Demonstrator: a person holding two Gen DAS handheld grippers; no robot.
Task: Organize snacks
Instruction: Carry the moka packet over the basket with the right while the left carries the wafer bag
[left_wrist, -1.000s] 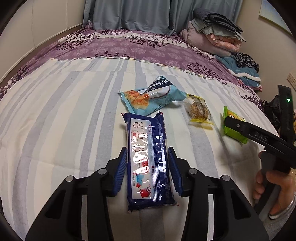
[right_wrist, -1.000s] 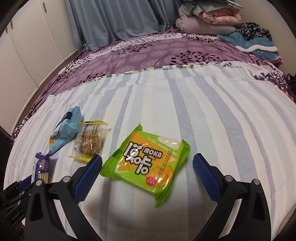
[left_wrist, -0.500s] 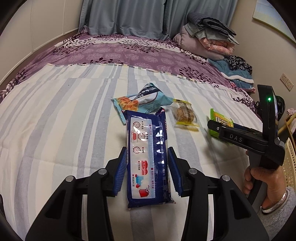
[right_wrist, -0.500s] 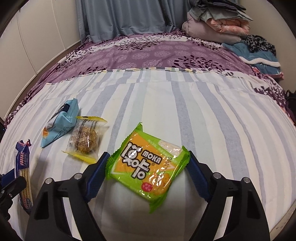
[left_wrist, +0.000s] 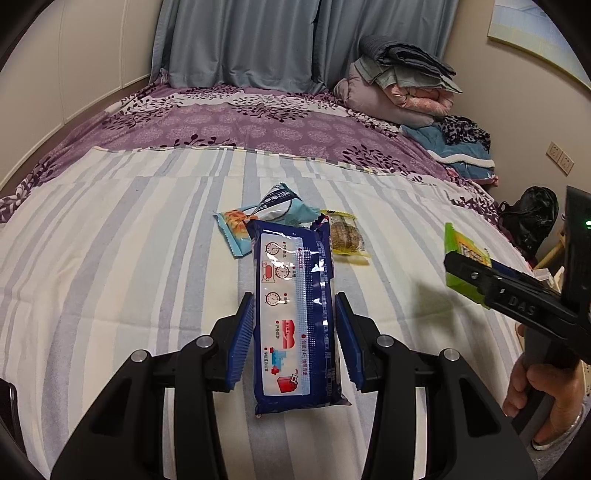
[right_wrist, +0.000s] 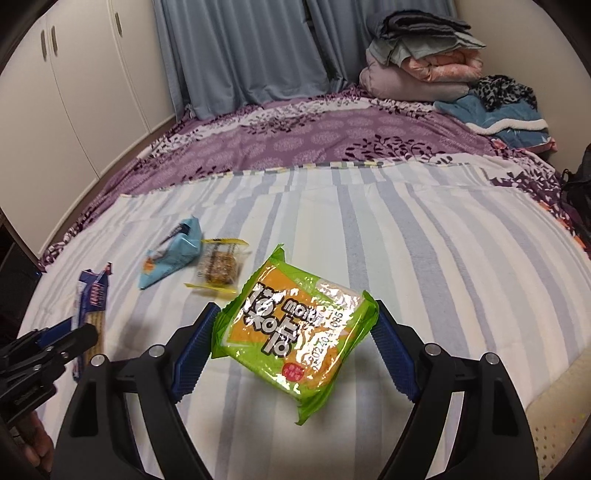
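Striped bedspread (right_wrist: 424, 236), blue curtains (left_wrist: 240, 40); left hand-held gripper (left_wrist: 294, 341) clamping blue packet (left_wrist: 295, 317).

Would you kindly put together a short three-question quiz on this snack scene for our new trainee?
1. True or false: the left gripper is shut on the blue pack.
2. Which snack sits between the right gripper's jaws? A) light-blue bag B) green pack C) yellow-edged cookie
3. Fill in: the light-blue bag and the cookie lie on the ____ sheet.

Key: 1 true; 2 B, the green pack; 3 striped.
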